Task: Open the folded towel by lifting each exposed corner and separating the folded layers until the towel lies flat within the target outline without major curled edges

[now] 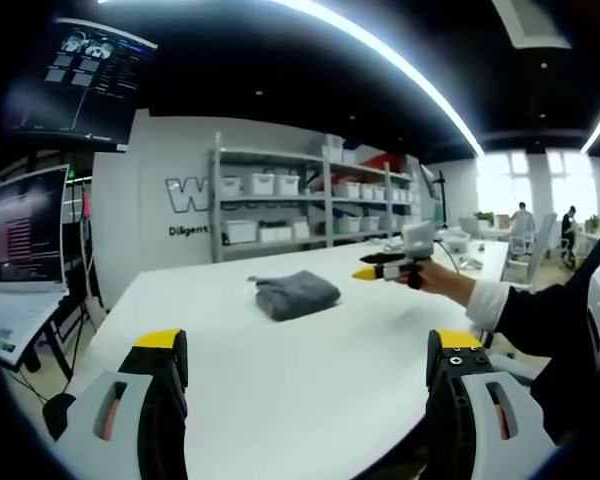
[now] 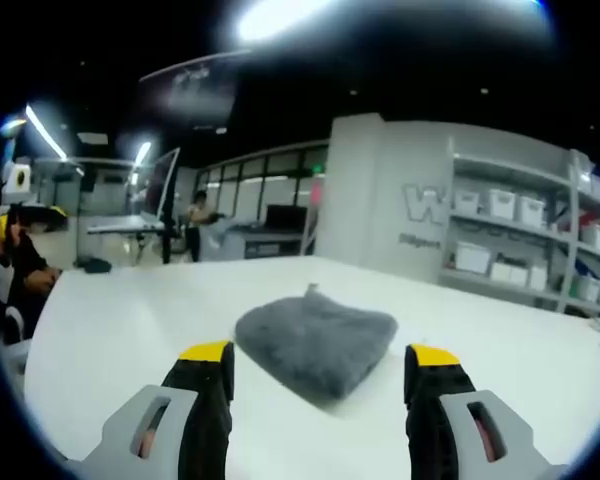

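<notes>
1. Right gripper (image 2: 318,372): yellow-tipped jaws spread wide, nothing between them.
2. Left gripper (image 1: 308,355): jaws likewise apart, empty.
3. Grey fluffy folded towel (image 2: 317,341) lies on white table (image 2: 110,330), straight ahead of right jaws, just beyond tips, centred in the gap.
4. From left gripper view, towel (image 1: 296,293) sits well ahead, mid-table; right gripper shows past it to the right, held in person's hand (image 1: 442,279).
5. Judgement: right gripper nearer; near edge faces it, so first corner lift prob. falls to right. Target outline: can't make out.
</notes>
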The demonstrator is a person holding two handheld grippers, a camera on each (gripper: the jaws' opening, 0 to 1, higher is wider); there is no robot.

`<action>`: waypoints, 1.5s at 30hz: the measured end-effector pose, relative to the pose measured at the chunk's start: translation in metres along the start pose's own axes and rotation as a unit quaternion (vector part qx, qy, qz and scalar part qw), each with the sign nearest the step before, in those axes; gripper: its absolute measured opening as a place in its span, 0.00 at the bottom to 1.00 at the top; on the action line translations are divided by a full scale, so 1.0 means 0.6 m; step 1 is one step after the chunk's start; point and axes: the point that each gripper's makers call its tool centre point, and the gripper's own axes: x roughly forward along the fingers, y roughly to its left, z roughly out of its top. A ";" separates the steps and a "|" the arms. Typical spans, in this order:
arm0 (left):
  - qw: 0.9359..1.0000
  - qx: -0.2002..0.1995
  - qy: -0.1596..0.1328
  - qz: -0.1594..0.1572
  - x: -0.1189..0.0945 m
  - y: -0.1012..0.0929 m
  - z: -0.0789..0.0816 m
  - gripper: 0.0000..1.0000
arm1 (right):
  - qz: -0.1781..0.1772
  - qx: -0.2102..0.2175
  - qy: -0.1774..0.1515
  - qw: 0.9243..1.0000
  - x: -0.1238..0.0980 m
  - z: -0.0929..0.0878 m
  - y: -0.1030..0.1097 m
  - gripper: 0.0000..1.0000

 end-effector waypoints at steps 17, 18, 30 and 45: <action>1.000 -0.002 -0.005 0.003 -0.006 0.007 0.004 0.97 | -0.026 -0.007 -0.001 1.000 0.039 -0.012 -0.019 0.68; 1.000 -0.002 -0.007 0.003 -0.006 0.007 0.005 0.97 | -0.028 -0.009 -0.001 1.000 0.041 -0.012 -0.020 0.68; 1.000 -0.017 -0.011 -0.002 -0.002 0.017 -0.003 0.97 | -0.021 0.014 -0.004 1.000 0.068 -0.042 -0.014 0.66; 0.998 -0.035 -0.024 -0.035 0.006 -0.008 -0.002 0.97 | -0.031 0.033 0.019 0.999 0.081 -0.080 -0.032 0.64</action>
